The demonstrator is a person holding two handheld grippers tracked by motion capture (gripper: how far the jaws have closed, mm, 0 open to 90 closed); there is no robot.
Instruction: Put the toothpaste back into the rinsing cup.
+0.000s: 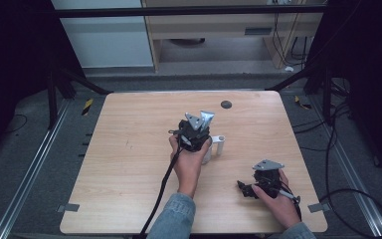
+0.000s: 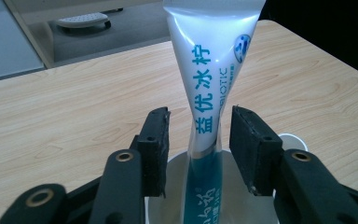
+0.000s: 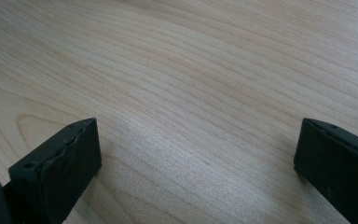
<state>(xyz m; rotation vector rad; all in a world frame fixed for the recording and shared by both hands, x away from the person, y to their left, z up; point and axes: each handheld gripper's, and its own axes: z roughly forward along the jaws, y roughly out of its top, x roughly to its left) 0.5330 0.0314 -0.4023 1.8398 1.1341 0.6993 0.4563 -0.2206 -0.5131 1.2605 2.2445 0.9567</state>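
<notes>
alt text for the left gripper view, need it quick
A white and teal toothpaste tube stands upright in a white cup, between the left hand-held gripper's two black jaws, which stand apart from it on each side. Light wooden table behind.

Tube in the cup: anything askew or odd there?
Nothing damaged or spilled. The tube stands upright in the white cup, flat end up, between the left tongs, whose pads stand clear of it.

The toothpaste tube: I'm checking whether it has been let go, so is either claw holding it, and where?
Nothing is held. The toothpaste tube stands in the cup between the open left claw pads, untouched.
</notes>
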